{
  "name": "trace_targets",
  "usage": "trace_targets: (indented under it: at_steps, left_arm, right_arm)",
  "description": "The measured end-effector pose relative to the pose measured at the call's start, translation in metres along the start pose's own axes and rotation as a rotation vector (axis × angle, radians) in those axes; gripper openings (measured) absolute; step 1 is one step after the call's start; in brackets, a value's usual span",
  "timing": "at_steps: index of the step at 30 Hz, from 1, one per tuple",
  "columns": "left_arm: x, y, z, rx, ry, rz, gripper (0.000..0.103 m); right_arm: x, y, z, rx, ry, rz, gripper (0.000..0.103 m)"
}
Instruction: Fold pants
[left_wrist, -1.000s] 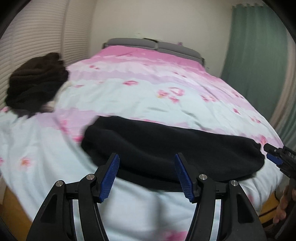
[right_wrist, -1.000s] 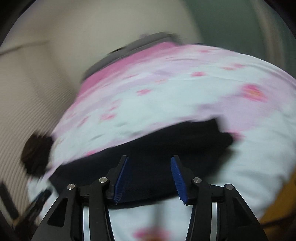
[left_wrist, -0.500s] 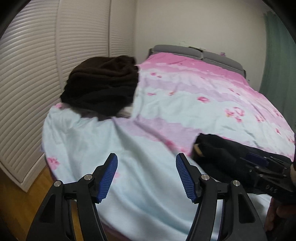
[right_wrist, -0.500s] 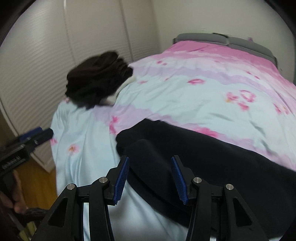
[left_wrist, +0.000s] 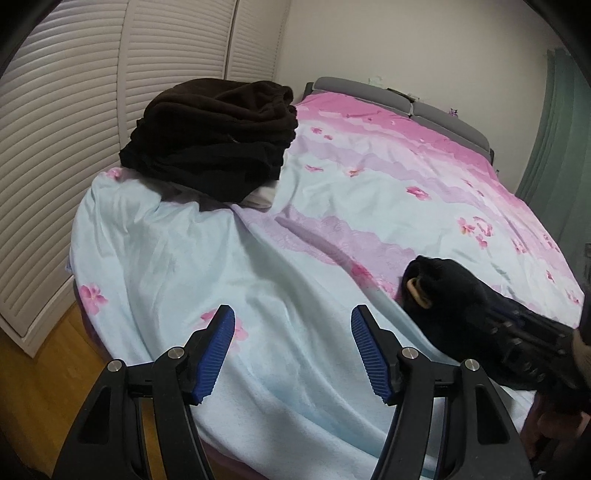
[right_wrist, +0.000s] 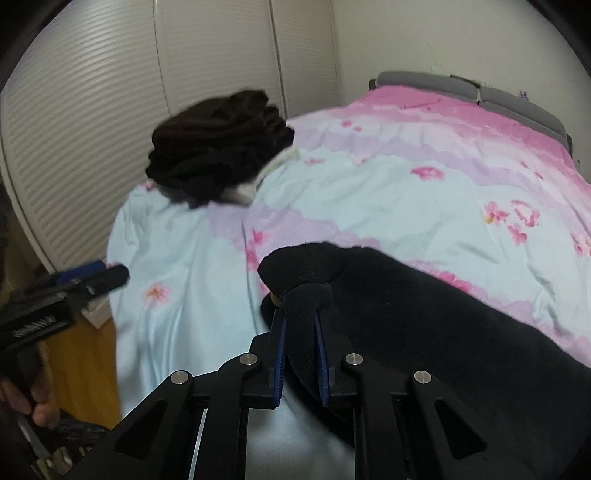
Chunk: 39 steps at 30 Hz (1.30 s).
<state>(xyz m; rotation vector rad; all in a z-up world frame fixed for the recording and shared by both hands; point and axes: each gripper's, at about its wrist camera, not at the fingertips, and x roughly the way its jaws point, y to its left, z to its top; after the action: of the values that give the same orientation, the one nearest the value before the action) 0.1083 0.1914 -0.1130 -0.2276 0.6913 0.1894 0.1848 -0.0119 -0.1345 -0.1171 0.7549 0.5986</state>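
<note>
- Bedroom. Bed (left_wrist: 332, 229) with pink and pale blue floral cover, louvred doors (left_wrist: 74, 110) on the left, grey headboard (left_wrist: 406, 99) far, green curtain (left_wrist: 554, 147) on the right.
- Dark pile (left_wrist: 214, 136) of clothes sits on the far left of the bed, well apart from my work.
- Pants (right_wrist: 424, 314): black, laid across the near right part of the bed, running off to the right. Left end has a rounded fold lifted off the cover.
- Right gripper (right_wrist: 299, 343): jaws narrowed onto a pinch of the pants at their near left end; cloth bulges up between the blue pads (right_wrist: 279, 354). I hold it there.
- Left gripper (left_wrist: 291, 350): jaws wide, nothing between them, hanging over bare cover left of the pants. Not touching the cloth.
- Handling, my guess: fleecy, thick, soft, no stiffness. It will drape and sag from any single hold, drag on the cover, and layers may slide apart.
- Light enough for one gripper, but a one-point lift will bunch it.
- Where to hold: I'd take the same end at its other corner with the left, through all layers, so the edge stays straight as it carries over.
- Risk: pinching the cover along with the pants.
</note>
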Motion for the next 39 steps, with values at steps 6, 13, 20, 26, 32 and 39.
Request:
trace_targets:
  at_steps: [6,13,20,26,32,39]
  left_arm:
    - [-0.001,-0.004,-0.001,0.01,0.0,-0.004,0.065]
    - [0.0,-0.015,-0.003,0.044,0.002,0.001,0.065]
    - [-0.006,-0.054,0.009,0.055,-0.042,-0.06,0.067]
    - [0.001,-0.134,0.024,0.117,-0.114,-0.159,0.071]
    - [0.033,-0.207,0.031,0.166,-0.118,-0.173,0.074]
    - [0.072,-0.242,0.02,0.195,-0.017,-0.144,0.074]
  right_arm:
    - [0.005,0.005,-0.004,0.015,-0.028,-0.001,0.016]
    - [0.014,0.004,-0.02,-0.02,0.032,0.033,0.035]
    - [-0.038,-0.027,-0.016,0.035,-0.063,0.038,0.041]
    - [-0.067,-0.128,0.009,0.194,-0.004,0.021,0.042]
    - [-0.054,-0.239,0.031,0.379,0.146,0.063,0.042]
    - [0.01,-0.297,0.018,0.564,0.378,0.214,0.041]
